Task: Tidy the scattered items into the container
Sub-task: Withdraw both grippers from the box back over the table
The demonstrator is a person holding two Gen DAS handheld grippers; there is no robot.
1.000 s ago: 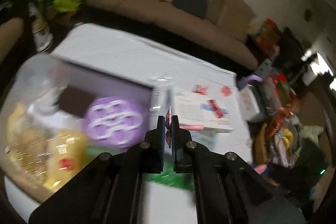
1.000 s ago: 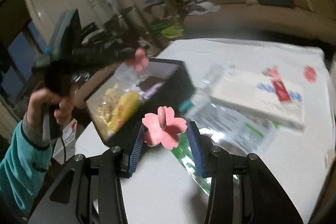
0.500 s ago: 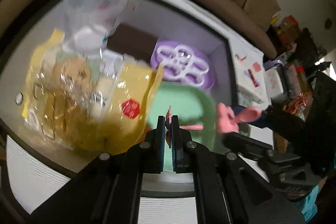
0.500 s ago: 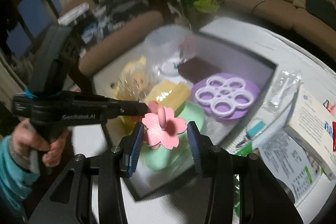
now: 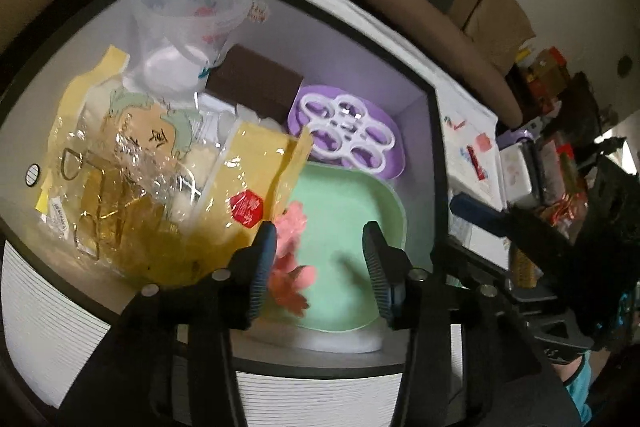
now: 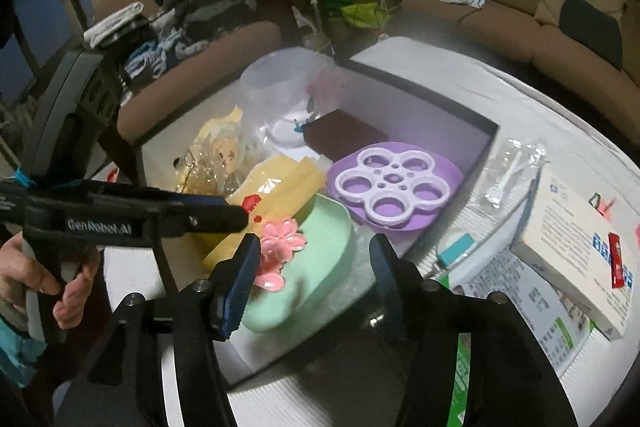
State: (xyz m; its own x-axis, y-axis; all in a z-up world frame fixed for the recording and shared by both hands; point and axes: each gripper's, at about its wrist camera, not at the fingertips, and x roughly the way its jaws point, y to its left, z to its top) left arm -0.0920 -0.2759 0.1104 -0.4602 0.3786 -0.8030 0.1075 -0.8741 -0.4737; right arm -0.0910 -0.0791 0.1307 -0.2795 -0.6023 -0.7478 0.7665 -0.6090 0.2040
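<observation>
A black-rimmed box [image 5: 434,131] [image 6: 490,131] on the white table holds a green tray [image 5: 352,227] [image 6: 320,247], a purple flower mould [image 5: 348,131] [image 6: 394,183], a brown block [image 5: 254,85], a clear cup [image 5: 188,19] and yellow snack bags [image 5: 168,187]. Two pink flower pieces [image 5: 290,247] [image 6: 278,247] lie on the green tray's left part. My left gripper [image 5: 320,259] is open above the tray, its fingers [image 6: 216,215] seen from the side in the right wrist view. My right gripper [image 6: 314,275] is open and empty over the box's near edge.
A white booklet box [image 6: 580,247], a clear packet of plastic spoons [image 6: 516,171] and printed sheets [image 6: 516,291] lie on the table right of the box. A brown sofa [image 6: 540,27] stands behind. Clutter [image 5: 552,155] fills the room's right side.
Both grippers have opened. The pink flower pieces they held now lie on the green tray in the box.
</observation>
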